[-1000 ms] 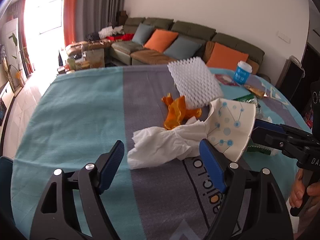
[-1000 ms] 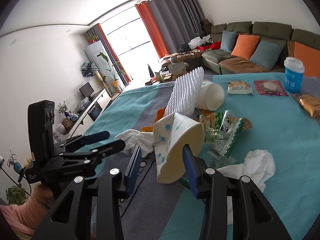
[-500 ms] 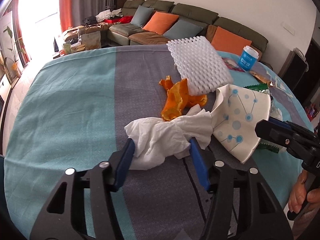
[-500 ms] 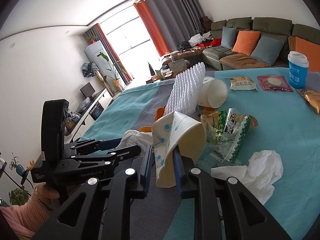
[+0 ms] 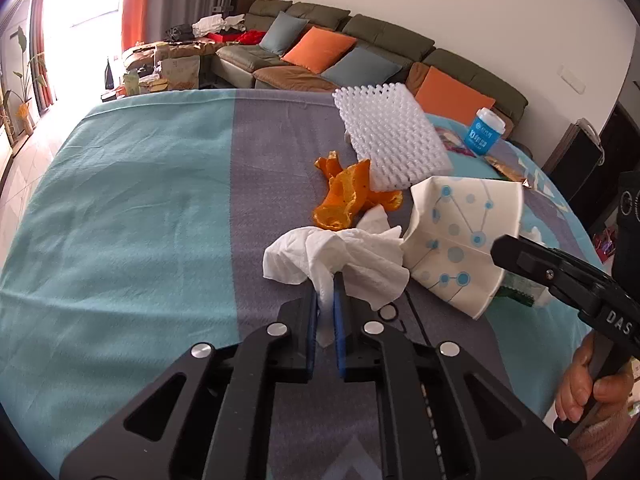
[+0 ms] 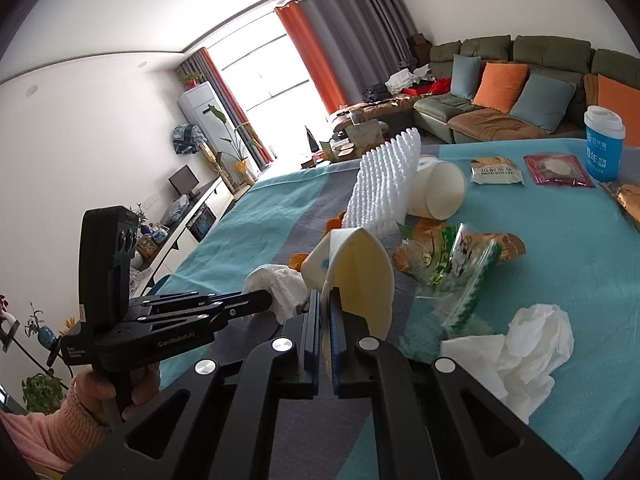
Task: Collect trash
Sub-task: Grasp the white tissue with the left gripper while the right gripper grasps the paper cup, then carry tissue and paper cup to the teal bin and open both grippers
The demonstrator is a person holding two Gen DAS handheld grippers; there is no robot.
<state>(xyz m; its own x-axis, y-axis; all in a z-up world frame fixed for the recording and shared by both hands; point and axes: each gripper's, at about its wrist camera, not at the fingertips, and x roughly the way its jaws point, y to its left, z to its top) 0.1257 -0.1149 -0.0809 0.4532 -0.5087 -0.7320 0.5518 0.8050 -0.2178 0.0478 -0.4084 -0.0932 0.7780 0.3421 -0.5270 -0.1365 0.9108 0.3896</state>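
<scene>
A crumpled white tissue (image 5: 340, 256) lies on the grey stripe of the tablecloth (image 5: 140, 200). My left gripper (image 5: 327, 280) has its blue pads pinching the tissue's near fold, jaws still closing. Right beside it is a squashed white paper cup with blue dots (image 5: 460, 224). In the right wrist view my right gripper (image 6: 325, 296) is closing tight on the cup's (image 6: 360, 268) near wall. The left gripper (image 6: 264, 300) comes in from the left onto the tissue (image 6: 276, 280), held by a hand in a pink sleeve.
An orange wrapper (image 5: 340, 196) and a white foam net (image 5: 392, 136) lie behind the tissue. To the right are a clear snack bag (image 6: 452, 256), a second tissue (image 6: 520, 344), a tipped white cup (image 6: 440, 188), packets (image 6: 496, 170) and a blue cup (image 6: 604, 144).
Both grippers went from open to shut. The left one moved forward and pinched the tissue; the right one squeezed the paper cup's wall, flattening the cup.
</scene>
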